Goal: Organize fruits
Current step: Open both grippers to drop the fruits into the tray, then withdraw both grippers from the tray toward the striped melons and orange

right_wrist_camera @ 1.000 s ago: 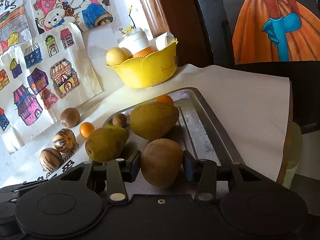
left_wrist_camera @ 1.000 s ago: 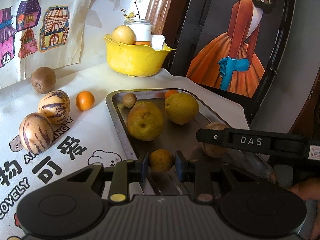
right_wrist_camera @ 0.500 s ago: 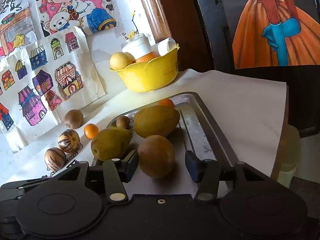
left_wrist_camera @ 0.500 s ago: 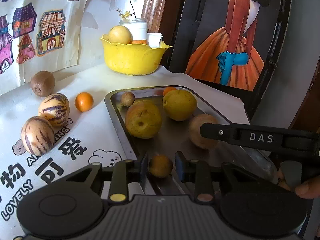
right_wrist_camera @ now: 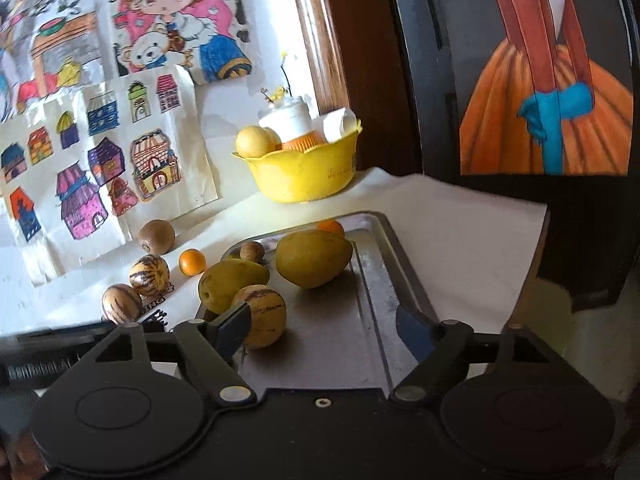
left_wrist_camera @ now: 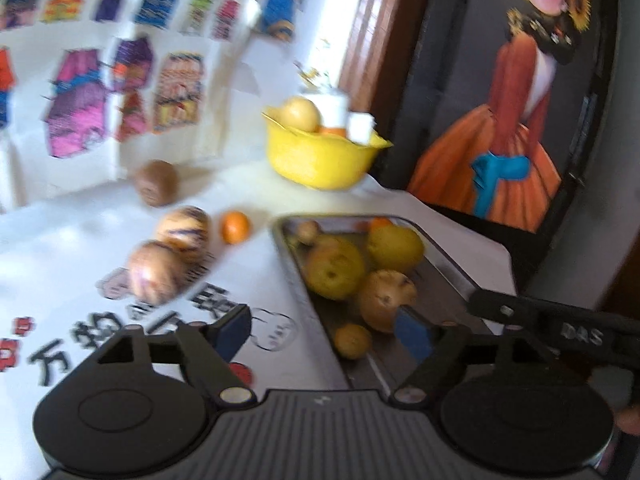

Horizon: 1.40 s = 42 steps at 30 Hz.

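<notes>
We see a rectangular grey metal tray [right_wrist_camera: 372,276] with a dull, brushed sheen and scuffed floor. On it, two yellow-green mangoes [right_wrist_camera: 314,258] look smooth and matt. Left of the tray, a white printed tablecloth [left_wrist_camera: 80,248] lies soft and matt. Behind the tray, a glossy yellow plastic bowl [right_wrist_camera: 306,174] catches the light. Left of the tray, coloured paper drawings [right_wrist_camera: 108,168] look creased. Behind the bowl runs varnished brown wood trim [right_wrist_camera: 320,40].

A rectangular metal tray [right_wrist_camera: 376,248] on the white-covered worktop [right_wrist_camera: 460,232] holds two yellow-green mangoes [right_wrist_camera: 312,258]; left lie two striped melons [right_wrist_camera: 149,275]; far behind stands a yellow plastic bowl [right_wrist_camera: 308,172].
</notes>
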Each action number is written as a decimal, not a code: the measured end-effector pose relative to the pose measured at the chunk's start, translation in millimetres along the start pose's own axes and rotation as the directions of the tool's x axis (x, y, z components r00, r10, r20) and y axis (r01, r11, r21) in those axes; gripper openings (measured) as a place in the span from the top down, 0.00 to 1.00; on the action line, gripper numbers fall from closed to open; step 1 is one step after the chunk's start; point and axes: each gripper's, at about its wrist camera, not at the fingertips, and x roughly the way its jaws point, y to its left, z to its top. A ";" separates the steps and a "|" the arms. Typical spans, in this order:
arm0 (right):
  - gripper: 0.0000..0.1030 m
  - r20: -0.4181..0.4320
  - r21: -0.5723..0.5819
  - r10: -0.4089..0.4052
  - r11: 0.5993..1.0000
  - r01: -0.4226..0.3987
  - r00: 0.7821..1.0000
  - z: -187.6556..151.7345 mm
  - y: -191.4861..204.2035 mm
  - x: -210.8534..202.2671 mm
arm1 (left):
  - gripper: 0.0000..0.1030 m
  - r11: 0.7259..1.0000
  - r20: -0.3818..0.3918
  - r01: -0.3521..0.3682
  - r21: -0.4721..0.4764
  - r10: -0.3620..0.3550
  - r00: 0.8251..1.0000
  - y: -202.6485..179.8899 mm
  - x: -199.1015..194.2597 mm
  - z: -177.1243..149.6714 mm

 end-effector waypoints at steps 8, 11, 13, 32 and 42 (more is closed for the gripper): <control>0.01 0.044 -0.067 -0.013 0.998 0.016 0.999 -6.0 15.2 -33.0 | 0.00 0.997 0.047 -0.069 -0.034 0.070 0.996 11.9 -29.1 0.2; 0.01 0.034 -0.076 -0.007 0.997 0.010 0.999 -13.4 20.9 -43.8 | 0.00 0.994 0.033 -0.102 -0.027 0.103 0.994 15.8 -37.8 -7.3; 0.01 0.025 -0.069 -0.016 0.997 0.018 1.000 -20.8 24.1 -50.9 | 0.00 0.993 0.009 -0.113 -0.024 0.113 0.994 19.5 -42.9 -14.2; 0.01 -0.133 -0.041 -0.010 0.999 0.005 0.991 -87.1 53.3 -80.1 | 0.00 0.981 -0.096 -0.192 0.043 0.195 0.976 53.0 -80.7 -54.1; 0.01 -0.174 -0.055 0.038 0.997 -0.049 0.984 -99.9 77.4 -93.3 | 0.00 0.976 -0.103 -0.212 0.057 0.217 0.971 66.2 -89.1 -59.4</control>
